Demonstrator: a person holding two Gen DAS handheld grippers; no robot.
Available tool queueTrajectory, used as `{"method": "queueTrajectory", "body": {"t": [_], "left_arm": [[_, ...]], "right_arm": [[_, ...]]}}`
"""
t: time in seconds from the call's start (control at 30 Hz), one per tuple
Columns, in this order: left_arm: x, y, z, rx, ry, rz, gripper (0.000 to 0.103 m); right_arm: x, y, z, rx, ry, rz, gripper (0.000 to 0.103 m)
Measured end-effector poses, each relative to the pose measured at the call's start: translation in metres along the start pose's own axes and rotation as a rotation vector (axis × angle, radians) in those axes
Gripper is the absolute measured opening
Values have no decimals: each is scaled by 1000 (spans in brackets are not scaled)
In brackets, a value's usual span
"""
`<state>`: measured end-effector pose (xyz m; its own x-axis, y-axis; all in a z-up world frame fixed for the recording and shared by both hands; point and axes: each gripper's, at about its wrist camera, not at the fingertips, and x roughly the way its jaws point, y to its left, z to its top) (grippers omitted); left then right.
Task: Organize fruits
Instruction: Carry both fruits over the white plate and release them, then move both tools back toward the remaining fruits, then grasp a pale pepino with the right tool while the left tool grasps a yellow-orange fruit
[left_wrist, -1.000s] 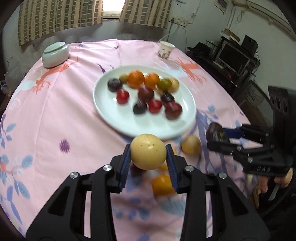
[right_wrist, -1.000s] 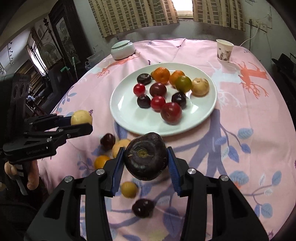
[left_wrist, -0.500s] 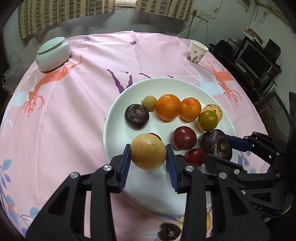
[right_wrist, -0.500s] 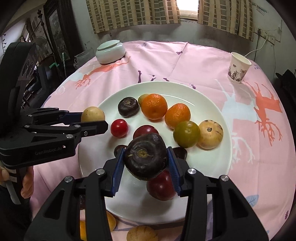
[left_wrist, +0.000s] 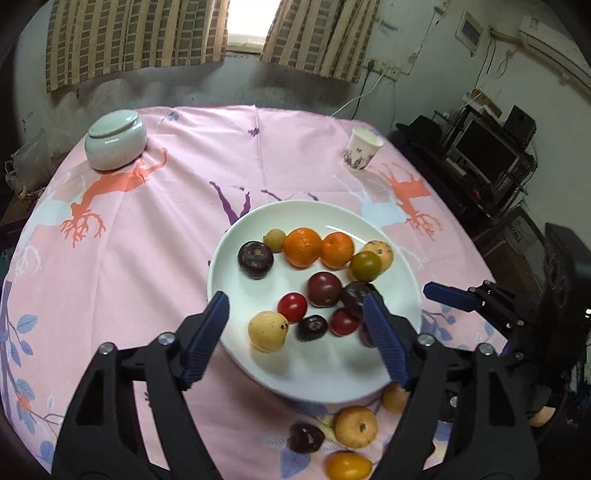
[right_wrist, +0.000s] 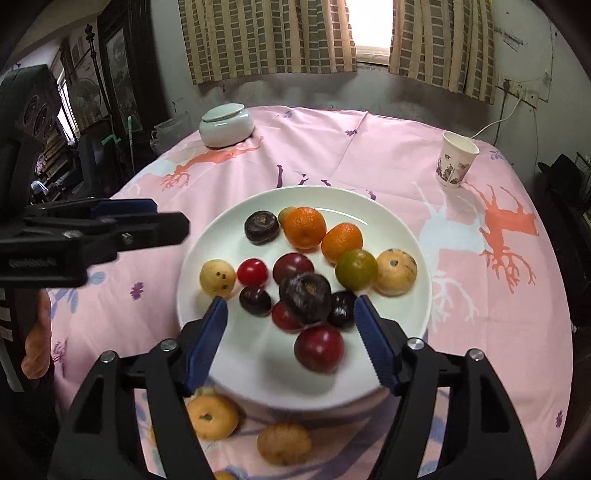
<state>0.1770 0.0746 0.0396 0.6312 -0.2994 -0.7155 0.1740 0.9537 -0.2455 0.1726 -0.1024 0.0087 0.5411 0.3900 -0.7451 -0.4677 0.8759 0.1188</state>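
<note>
Both grippers spread wide and empty above the white plate (right_wrist: 413, 254): left gripper (left_wrist: 295, 336), right gripper (right_wrist: 291, 332). Drop step apparently done, with the yellow fruit (left_wrist: 267, 331) and the dark wrinkled fruit (right_wrist: 306, 297) lying on the plate among oranges and plums. Several fruits left on the table (left_wrist: 155, 229) near the plate's front edge, among them a yellow-orange fruit (left_wrist: 355, 426) and a dark fruit (left_wrist: 306, 437), somewhat blurred. Next: pull back, lower toward these strays, close on one each.

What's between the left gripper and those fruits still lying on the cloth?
Nothing visible. The loose fruits lie on the cloth just below the plate's near rim, beside the open left gripper, with no object in the way.
</note>
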Motion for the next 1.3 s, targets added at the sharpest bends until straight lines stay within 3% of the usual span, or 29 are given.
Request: {"method": "queueTrajectory", "body": {"t": [0.07,0.1,0.27,0.33,0.4,0.57,0.8,0.97,1.13,1.2,1.23,1.27,1.3], "left_arm": [[-29,-5,-18,8,-60,-11,89],[-39,-9,-29,19,-82,-10,90],[-63,-19,-93,76,-172,78,93],[-60,-18,-117,72,-173,118,93],[-56,-12,-133,35,-142,100,93],[-47,-3,-150,-18,-64,78,93],[-55,-1,-167,1,-69,73,93],[-53,2,-169,-7,-62,58,93],[-49,2,-172,2,-46,50,93],[-50,2,-173,5,-45,54,93],[-51,2,-174,5,-46,56,93],[-51,2,-174,4,-47,58,93],[-53,3,-174,2,-49,60,93]], "right_arm": [[-21,-2,-21,26,-15,36,92],[-33,-4,-35,38,-23,47,95],[-64,-9,-96,104,-17,-11,95],[-66,-11,-114,130,-10,-55,95],[-62,-11,-125,134,9,-83,95],[-44,2,-127,80,66,-70,95],[-24,14,-123,50,93,-96,95],[-21,16,-117,28,77,-187,95],[-10,19,-110,5,73,-203,95],[-4,19,-106,3,64,-193,83],[3,18,-104,7,78,-180,58],[10,16,-103,16,106,-155,50],[16,15,-103,33,124,-125,49]]}}
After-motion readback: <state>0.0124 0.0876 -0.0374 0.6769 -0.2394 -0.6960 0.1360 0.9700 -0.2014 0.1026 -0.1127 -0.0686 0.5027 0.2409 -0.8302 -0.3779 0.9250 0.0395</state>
